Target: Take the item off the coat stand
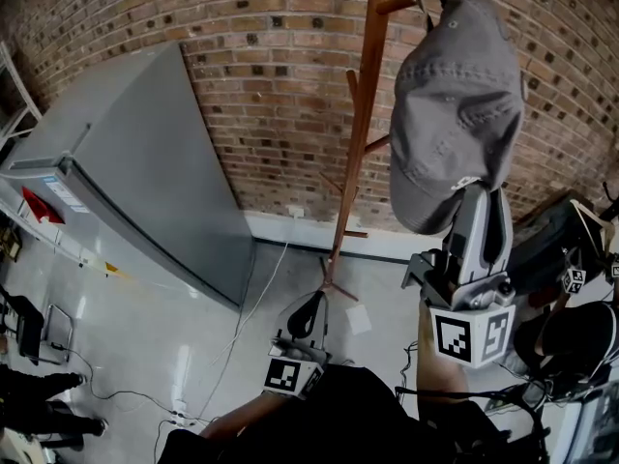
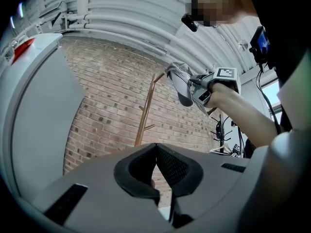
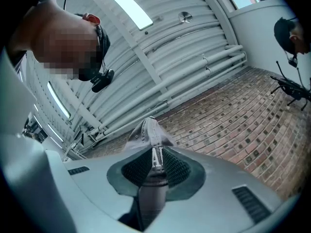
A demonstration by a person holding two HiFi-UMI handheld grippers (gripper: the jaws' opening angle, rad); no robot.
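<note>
Cap (image 1: 455,95) clamped in right tongs (image 1: 479,188), left tongs (image 1: 310,304) together; only head view shows the peg (image 1: 398,3) beside it.

Open floor (image 1: 298,276) separates coat stand (image 1: 360,133) from grey cabinet (image 1: 145,172); brick wall (image 1: 271,85) behind.

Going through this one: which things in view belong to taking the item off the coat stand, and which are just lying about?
Part of the job:
- grey cap, its brim clamped in the right gripper
- wooden coat stand

Just there:
- left gripper, shut and empty, held low
- grey cabinet
- brick wall
</note>
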